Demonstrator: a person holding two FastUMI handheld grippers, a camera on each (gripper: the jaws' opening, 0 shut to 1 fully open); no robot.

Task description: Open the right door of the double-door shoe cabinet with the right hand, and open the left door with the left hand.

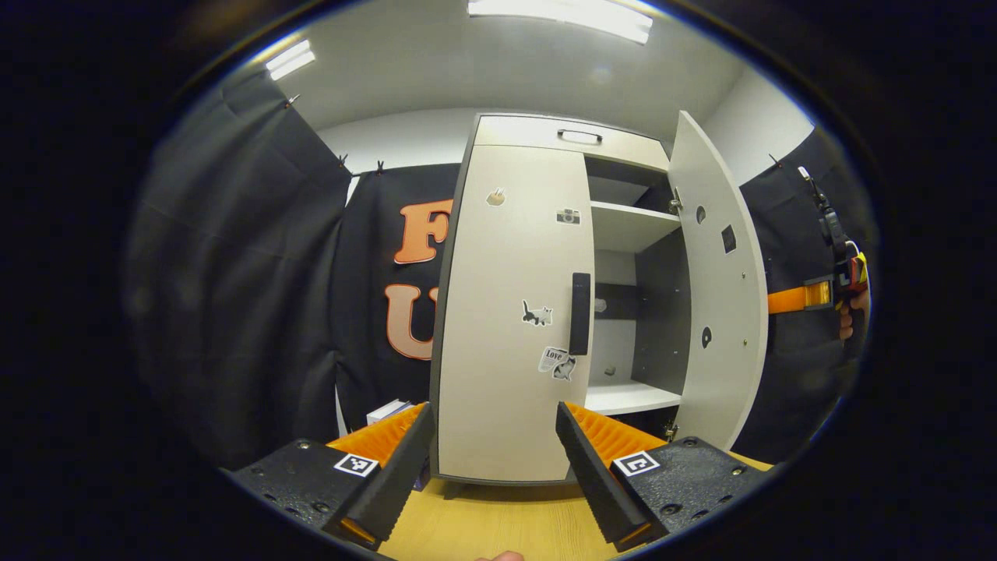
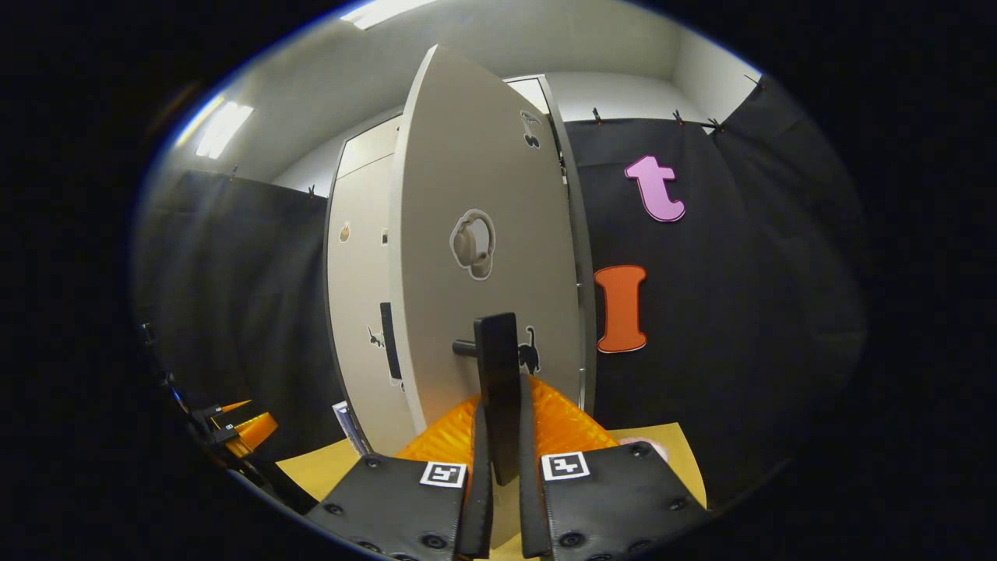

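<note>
The pale shoe cabinet (image 1: pixel 514 132) stands ahead in the left gripper view. Its left door (image 1: pixel 506 312) is closed, with a black bar handle (image 1: pixel 579 313) on its right edge. The right door (image 1: pixel 720 288) is swung open, showing white shelves (image 1: pixel 631 226). My left gripper (image 1: pixel 494 460) is open low in front of the left door, short of its handle. Far right, a hand holds the right gripper (image 1: pixel 845 273) beside the open door. In the right gripper view, my right gripper (image 2: pixel 502 475) is shut on the right door's black handle (image 2: pixel 498 382); the door (image 2: pixel 483 257) faces me.
The cabinet stands on a wooden table (image 1: pixel 498 522). A small white and blue box (image 1: pixel 385 411) lies left of the cabinet base. Black cloth walls (image 1: pixel 249 273) enclose the booth on both sides. A drawer with a handle (image 1: pixel 579 136) tops the cabinet.
</note>
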